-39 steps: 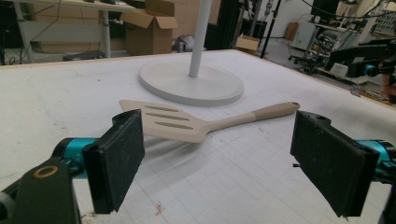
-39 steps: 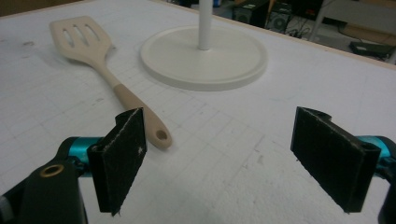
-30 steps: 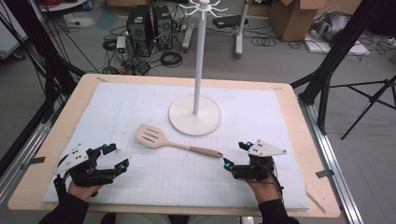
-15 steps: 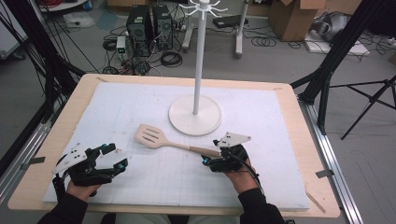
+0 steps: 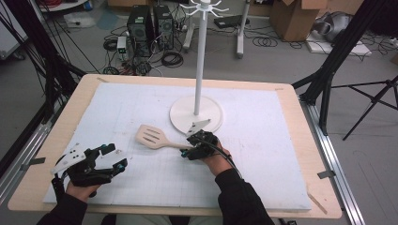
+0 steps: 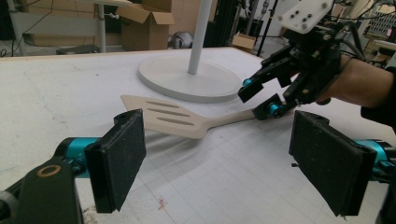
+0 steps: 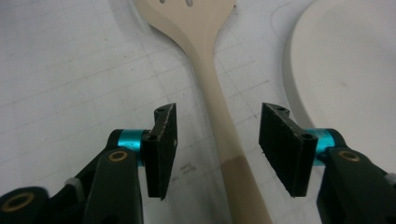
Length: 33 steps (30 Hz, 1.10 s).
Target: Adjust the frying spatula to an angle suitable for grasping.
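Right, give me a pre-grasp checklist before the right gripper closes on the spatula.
1. Right gripper open: ok, a gap shows on both sides of the handle.
2. Spatula handle between the fingers: ok, it runs up the middle of the right gripper view.
3. Fingers low enough to catch the handle: cannot tell.
4. Spatula lying flat on the mat: ok.
5. Stand base out of the closing path: ok, it sits off to one side, though close.
6. Left gripper out of the way: ok, open and apart from the spatula.
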Available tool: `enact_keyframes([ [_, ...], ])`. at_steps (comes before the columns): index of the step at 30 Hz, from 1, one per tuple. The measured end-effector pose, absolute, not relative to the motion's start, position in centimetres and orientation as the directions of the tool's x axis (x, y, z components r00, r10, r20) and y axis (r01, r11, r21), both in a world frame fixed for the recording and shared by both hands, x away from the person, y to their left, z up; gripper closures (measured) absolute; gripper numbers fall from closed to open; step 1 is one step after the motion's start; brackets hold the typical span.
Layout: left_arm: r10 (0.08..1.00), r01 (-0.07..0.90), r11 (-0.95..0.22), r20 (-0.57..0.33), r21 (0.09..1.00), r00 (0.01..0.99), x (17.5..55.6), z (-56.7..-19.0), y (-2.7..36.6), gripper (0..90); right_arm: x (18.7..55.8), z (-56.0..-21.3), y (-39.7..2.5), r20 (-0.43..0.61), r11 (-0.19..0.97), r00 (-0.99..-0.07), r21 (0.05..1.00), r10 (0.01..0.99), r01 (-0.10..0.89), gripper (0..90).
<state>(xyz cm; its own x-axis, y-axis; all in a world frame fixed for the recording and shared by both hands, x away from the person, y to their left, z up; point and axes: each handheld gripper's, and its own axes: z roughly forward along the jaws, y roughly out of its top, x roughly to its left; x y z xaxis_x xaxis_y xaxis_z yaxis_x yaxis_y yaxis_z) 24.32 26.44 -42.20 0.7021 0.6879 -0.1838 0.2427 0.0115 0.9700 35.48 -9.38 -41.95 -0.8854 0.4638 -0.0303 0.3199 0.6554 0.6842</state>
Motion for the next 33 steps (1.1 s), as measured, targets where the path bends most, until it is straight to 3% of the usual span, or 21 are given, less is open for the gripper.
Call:
enact_keyframes([
  [11, 0.688, 0.25, 0.02, -0.195, 0.968, 0.699, 24.3, -42.2, 26.7, 19.2, 37.9, -42.9, -7.3, -0.004, 0.719, -0.912, 0.617, 0.409, 0.32, 62.8],
  [14, 0.687, 0.252, 0.024, -0.2, 0.967, 0.698, 24.3, -42.2, 26.7, 19.2, 38.1, -42.9, -7.3, 0.017, 0.717, -0.918, 0.62, 0.396, 0.32, 74.7],
  [33, 0.699, 0.251, 0.052, -0.215, 0.967, 0.682, 24.3, -42.1, 27.3, 19.5, 36.3, -42.4, -6.8, -0.006, 0.778, -0.988, 0.617, 0.154, 0.118, 77.6],
])
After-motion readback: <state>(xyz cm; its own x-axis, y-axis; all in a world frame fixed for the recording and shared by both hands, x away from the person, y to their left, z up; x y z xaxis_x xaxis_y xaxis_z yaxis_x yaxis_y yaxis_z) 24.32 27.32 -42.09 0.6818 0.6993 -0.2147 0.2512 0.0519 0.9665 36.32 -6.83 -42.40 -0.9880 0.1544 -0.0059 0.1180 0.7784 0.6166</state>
